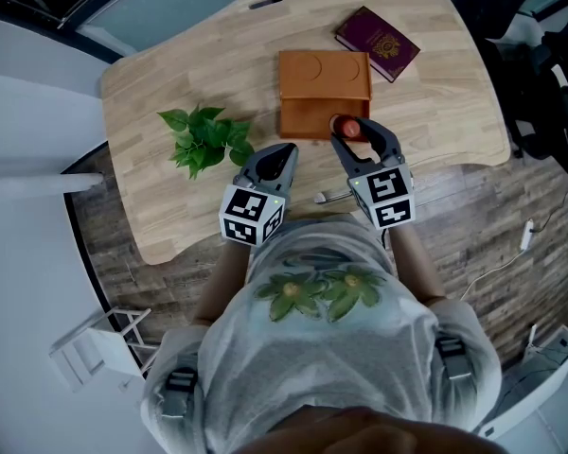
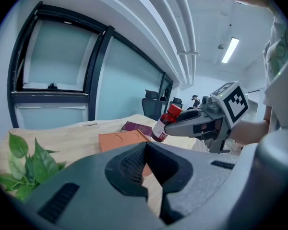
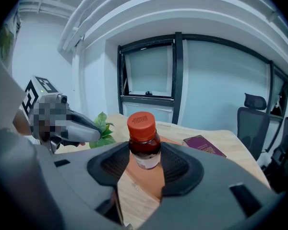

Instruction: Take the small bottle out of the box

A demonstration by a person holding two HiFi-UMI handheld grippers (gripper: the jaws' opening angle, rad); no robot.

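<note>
Item: small brown bottle [image 3: 144, 142] with an orange-red screw cap and a white label, gripped upright across its body just under the cap by the ribbed fingers [image 3: 181, 164] of the right gripper [image 1: 355, 136]. Position: over the near edge of the orange-brown flat box [image 1: 324, 78], apparently lifted clear of it. Handling, as judged: light, rigid, smooth-walled and likely glass, so prone to slip and to break if dropped. Best hold: the straight labelled body, as now, not the cap. Container: the box lies flat on the pale wooden tabletop [image 1: 156, 201], two round impressions showing on its top face. Whether it stands open, and whether anything is in it, cannot be told. Left gripper [image 1: 282, 152]: fingers brought together on nothing, held near the box's left corner. Other items: burgundy passport booklet [image 1: 377, 43] just beyond the box, and a green leafy sprig [image 1: 206, 140] to its left.
</note>
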